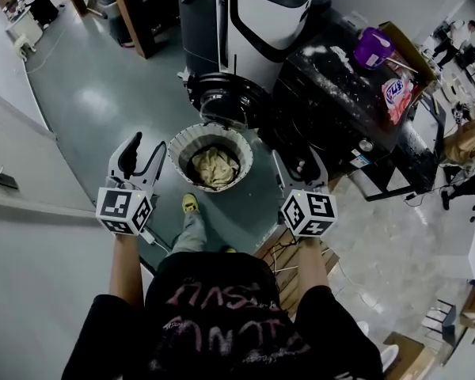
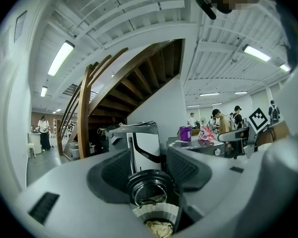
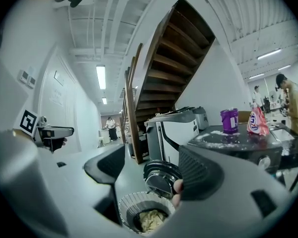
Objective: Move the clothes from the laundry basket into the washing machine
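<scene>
A: Black T-shirt (image 1: pixel 222 315) sat nearest the head camera, with the person standing over the job. Status?
B: Nothing had been moved yet, by the look of it. Left gripper (image 1: pixel 142 158) was held out roughly level, jaws apart. Its own view showed an empty gap.
A: Load?
B: Clothes (image 1: pixel 215 167) were a pale crumpled heap low inside the laundry basket (image 1: pixel 182 145). That stood on the floor between the two grippers, a little ahead of them. Neither gripper touched basket or cloth.
A: Right side?
B: Right gripper (image 1: pixel 299 167) was the same: jaws wide, nothing gripped, near the basket's right side but clear of it.
A: Machine?
B: Washing machine (image 1: pixel 257 22) stood just behind the basket. Its round door (image 1: pixel 226 97) looked swung out, but that wasn't certain. No cloth showed in it.
A: So?
B: Judged at the very start. The whole heap was left to grab, lift and feed in.
</scene>
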`<control>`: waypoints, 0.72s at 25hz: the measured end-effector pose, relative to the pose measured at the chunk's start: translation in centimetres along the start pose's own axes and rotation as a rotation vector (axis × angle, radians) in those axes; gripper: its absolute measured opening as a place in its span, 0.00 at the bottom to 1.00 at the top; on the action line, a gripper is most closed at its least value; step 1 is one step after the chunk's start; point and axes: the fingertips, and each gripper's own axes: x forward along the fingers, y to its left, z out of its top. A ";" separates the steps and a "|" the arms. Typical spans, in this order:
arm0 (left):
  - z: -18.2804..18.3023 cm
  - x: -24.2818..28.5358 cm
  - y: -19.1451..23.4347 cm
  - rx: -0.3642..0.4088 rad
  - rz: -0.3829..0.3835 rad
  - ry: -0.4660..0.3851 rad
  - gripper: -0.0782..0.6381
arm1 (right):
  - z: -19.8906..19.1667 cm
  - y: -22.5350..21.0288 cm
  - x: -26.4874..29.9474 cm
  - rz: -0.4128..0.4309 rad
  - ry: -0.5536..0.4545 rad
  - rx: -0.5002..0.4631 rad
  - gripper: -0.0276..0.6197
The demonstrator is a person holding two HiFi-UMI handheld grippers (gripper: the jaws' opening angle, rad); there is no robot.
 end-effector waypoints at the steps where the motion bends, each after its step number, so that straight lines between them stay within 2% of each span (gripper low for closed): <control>1: -0.3 0.8 0.6 -0.004 -0.006 0.005 0.44 | -0.1 0.0 0.9 0.000 0.005 0.003 0.57; 9: -2.5 7.5 6.2 -0.045 -0.072 0.055 0.44 | -0.6 0.7 8.8 -0.033 0.064 -0.005 0.57; 18: -5.5 13.7 13.4 -0.119 -0.160 0.110 0.44 | -0.7 4.2 17.8 -0.067 0.119 -0.029 0.58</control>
